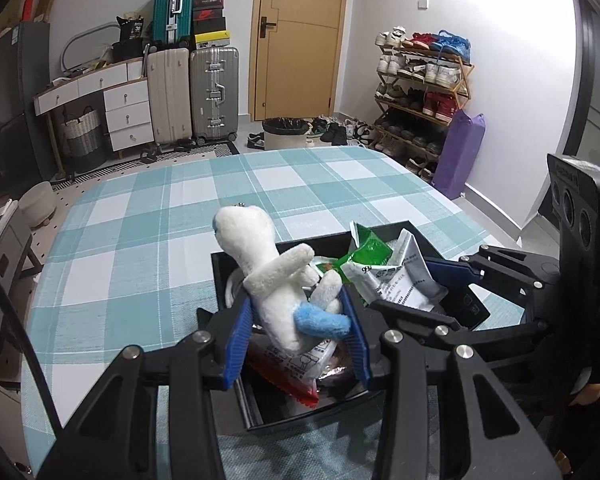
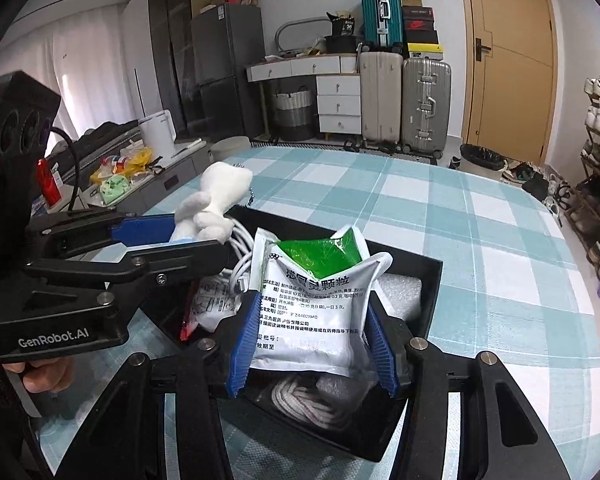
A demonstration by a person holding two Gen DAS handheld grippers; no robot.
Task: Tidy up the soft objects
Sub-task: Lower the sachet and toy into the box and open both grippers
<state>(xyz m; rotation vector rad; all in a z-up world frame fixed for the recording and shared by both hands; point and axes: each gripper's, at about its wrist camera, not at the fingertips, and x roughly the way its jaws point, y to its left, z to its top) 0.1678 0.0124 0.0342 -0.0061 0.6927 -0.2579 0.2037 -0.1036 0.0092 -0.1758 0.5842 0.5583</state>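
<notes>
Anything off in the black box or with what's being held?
The sachet in the right gripper is buckled, its sides bent inward between the fingers. The white cable lies in a loose tangle in the black box. Nothing looks spilled or torn.

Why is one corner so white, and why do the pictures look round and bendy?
Left wrist view: bright glare washes out the upper right wall, and the fisheye bends the door. Right wrist view: the lens curves the bed edge and darkens the corners; the packet stays sharp.
</notes>
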